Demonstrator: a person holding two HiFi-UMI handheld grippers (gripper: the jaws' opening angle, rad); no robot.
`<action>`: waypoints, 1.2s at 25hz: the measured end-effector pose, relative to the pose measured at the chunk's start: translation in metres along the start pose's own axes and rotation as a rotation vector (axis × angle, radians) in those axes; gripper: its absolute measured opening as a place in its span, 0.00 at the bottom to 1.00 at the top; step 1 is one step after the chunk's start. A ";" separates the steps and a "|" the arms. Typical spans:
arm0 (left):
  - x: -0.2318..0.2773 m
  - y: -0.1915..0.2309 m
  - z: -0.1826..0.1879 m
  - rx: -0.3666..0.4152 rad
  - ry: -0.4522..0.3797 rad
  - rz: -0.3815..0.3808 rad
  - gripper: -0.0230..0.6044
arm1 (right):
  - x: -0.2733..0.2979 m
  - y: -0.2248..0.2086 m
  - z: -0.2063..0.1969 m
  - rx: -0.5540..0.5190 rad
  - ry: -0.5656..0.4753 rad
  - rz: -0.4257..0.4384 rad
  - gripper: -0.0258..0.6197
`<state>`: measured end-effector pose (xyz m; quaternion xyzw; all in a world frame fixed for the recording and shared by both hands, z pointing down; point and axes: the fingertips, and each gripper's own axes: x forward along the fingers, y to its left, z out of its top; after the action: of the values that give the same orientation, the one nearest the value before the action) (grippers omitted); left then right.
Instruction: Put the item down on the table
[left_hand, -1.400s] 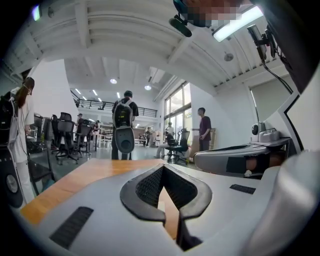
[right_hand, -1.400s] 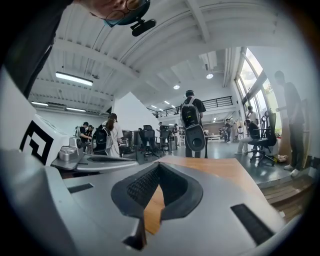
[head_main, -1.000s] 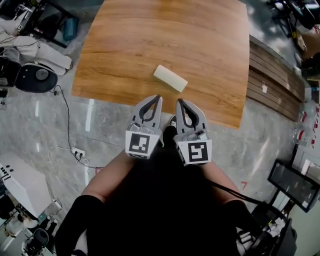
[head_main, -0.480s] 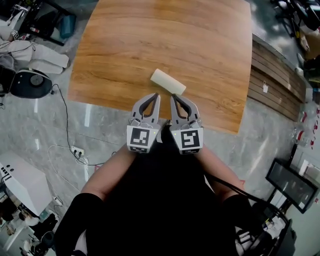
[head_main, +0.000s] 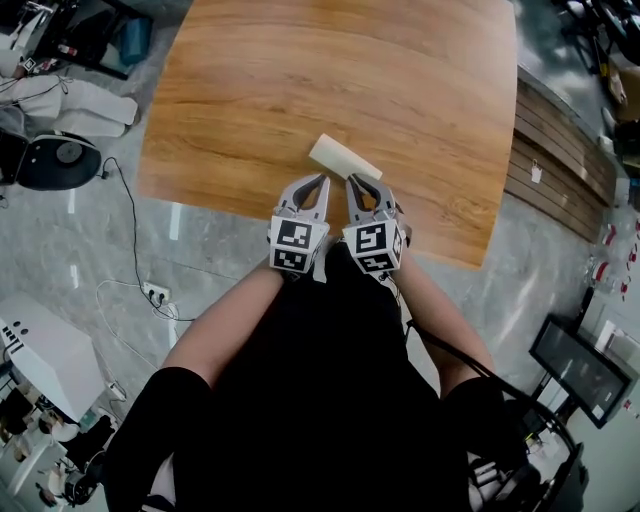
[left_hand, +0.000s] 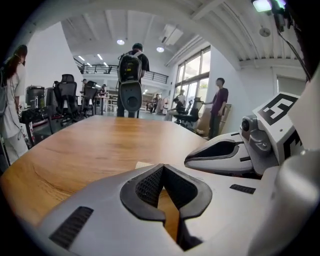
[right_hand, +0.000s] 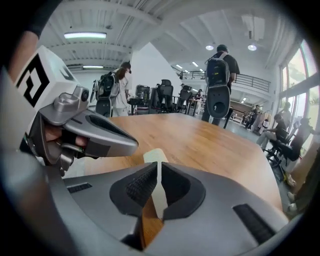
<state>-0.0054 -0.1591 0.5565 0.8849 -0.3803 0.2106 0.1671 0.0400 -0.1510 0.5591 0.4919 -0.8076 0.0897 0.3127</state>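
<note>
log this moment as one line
left tongs: shut, empty | right tongs: shut, empty | cream block: flat on table, just ahead of both

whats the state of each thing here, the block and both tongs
block: lying flat on the table near its front edge, not gripped
left tongs: shut, nothing between them
right tongs: shut, nothing held, block just ahead of the tips
</note>
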 end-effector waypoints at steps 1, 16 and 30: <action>0.005 0.002 -0.003 -0.003 0.009 0.005 0.04 | 0.005 0.001 -0.004 -0.016 0.022 0.011 0.06; 0.022 0.023 -0.025 0.000 0.063 0.018 0.04 | 0.059 -0.007 -0.038 -0.055 0.259 0.181 0.35; 0.031 0.034 -0.030 -0.030 0.077 0.025 0.04 | 0.085 0.008 -0.048 -0.075 0.406 0.353 0.46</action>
<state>-0.0184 -0.1865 0.6026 0.8686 -0.3878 0.2409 0.1925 0.0261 -0.1885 0.6485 0.3033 -0.8043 0.2096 0.4660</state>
